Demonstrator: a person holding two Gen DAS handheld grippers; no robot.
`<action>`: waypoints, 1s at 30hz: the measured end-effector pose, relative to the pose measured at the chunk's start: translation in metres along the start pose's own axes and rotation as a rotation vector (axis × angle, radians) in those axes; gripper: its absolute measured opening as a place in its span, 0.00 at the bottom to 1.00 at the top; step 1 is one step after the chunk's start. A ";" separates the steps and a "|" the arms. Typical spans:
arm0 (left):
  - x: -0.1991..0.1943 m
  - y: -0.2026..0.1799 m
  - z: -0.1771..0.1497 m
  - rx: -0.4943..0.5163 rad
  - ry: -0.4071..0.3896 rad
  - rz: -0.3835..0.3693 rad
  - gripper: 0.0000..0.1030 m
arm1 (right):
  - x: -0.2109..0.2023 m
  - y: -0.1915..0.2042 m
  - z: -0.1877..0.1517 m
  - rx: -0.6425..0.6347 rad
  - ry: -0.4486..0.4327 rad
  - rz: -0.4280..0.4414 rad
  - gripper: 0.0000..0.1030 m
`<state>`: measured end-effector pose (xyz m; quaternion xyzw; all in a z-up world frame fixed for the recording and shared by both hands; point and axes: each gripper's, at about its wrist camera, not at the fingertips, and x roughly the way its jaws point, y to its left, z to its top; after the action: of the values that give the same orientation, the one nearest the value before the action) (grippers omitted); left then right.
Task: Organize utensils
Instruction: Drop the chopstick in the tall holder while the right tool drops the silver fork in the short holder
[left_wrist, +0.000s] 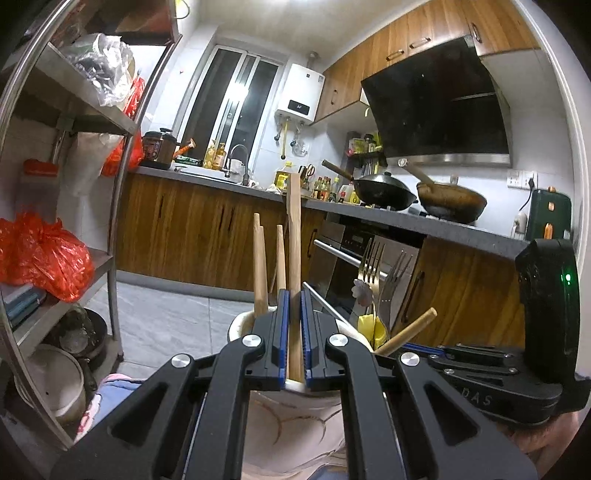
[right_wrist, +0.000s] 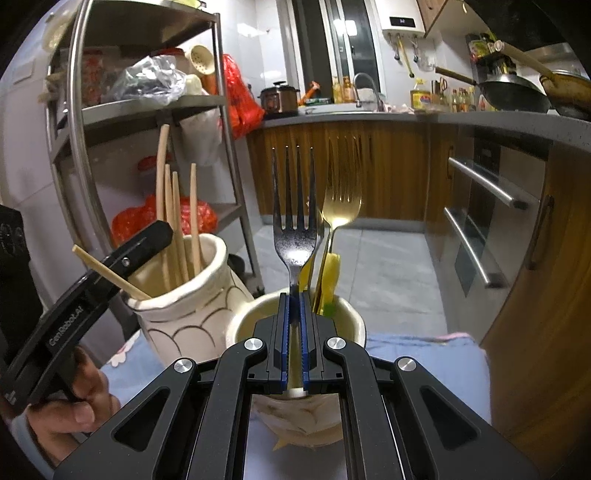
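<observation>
- My left jaws (left_wrist: 294, 332): closed on a flat wooden stick (left_wrist: 294, 236), which stands upright between the blue pads (left_wrist: 283, 332) and rises well above them.
- Tall cream jar (right_wrist: 192, 314), scale pattern drawn on its side: directly below my left jaws; it holds several wooden chopsticks (right_wrist: 177, 218) standing on end, plus one chopstick (right_wrist: 107, 271) leaning out over the rim toward my left side.
- My right jaws (right_wrist: 294, 332): closed on the handle of a steel fork (right_wrist: 294, 221), tines pointing up.
- Short cream cup (right_wrist: 351, 325): directly below my right jaws; the gripped fork's handle runs down into it.
- Gold fork (right_wrist: 341, 206): stands in the same cup, just beside the steel fork on its right, tines up.
- Yellow utensil (right_wrist: 330, 273): also in the cup, beside the gold fork's handle; what kind it is I cannot tell.
- Jar and cup: near each other, the jar on my left; whether they touch I cannot tell. Both rest on a pale blue cloth (right_wrist: 424, 354).
- Person's hand (right_wrist: 74, 402): grasps the body of the left gripper.
- Background: metal shelf rack (right_wrist: 147, 107) with red bags (left_wrist: 44, 251), kitchen bench (left_wrist: 406, 218) with two woks (left_wrist: 388, 192).
</observation>
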<state>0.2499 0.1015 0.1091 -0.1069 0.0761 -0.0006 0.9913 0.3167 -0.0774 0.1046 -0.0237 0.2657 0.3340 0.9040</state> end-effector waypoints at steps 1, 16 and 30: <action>0.000 0.000 0.000 0.004 0.004 0.000 0.06 | 0.001 -0.001 -0.001 0.005 0.003 0.001 0.06; 0.002 0.001 0.004 0.004 0.029 -0.005 0.09 | 0.006 -0.005 -0.003 0.024 0.011 0.022 0.13; -0.025 0.013 0.017 -0.024 -0.045 0.019 0.38 | -0.032 -0.007 0.005 0.012 -0.112 0.019 0.34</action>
<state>0.2271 0.1179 0.1262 -0.1183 0.0549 0.0123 0.9914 0.3029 -0.1006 0.1238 0.0029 0.2170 0.3420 0.9143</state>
